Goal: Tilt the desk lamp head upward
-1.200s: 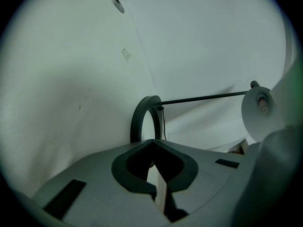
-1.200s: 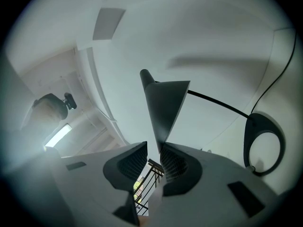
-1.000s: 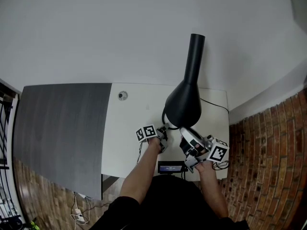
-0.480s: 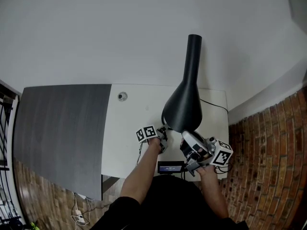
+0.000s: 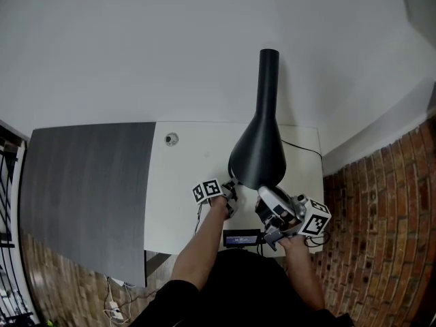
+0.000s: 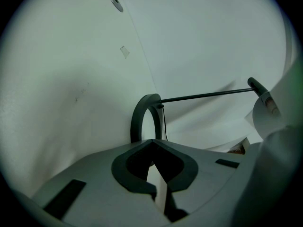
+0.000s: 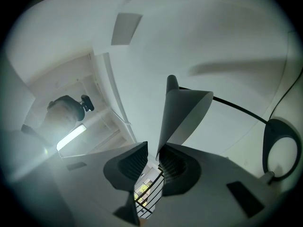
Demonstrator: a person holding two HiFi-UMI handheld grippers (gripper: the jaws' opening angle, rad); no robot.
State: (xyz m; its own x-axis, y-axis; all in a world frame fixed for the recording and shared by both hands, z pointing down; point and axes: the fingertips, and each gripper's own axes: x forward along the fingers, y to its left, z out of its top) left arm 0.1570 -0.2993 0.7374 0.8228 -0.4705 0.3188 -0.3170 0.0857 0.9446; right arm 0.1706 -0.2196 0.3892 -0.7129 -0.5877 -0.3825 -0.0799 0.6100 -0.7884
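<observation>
Right gripper (image 7: 154,157) pinches the rim of the black desk lamp head (image 5: 259,157) at its 5 o'clock, jaws closed on the thin edge. Left gripper (image 6: 152,150), jaws together and empty, sits at 8 o'clock, facing the lamp's ring base (image 6: 144,119). Both forearms reach in from 6 o'clock. A cable (image 5: 303,148) trails toward 3 o'clock. The shade hides the tabletop (image 5: 191,172) beneath it.

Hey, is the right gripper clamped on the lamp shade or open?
Clamped. The right gripper has its jaws pinched on the thin rim of the lamp shade.

Lamp head (image 5: 262,148) tilted further, narrow end swung left; right tongs (image 5: 265,195) moved slightly down-right.
</observation>
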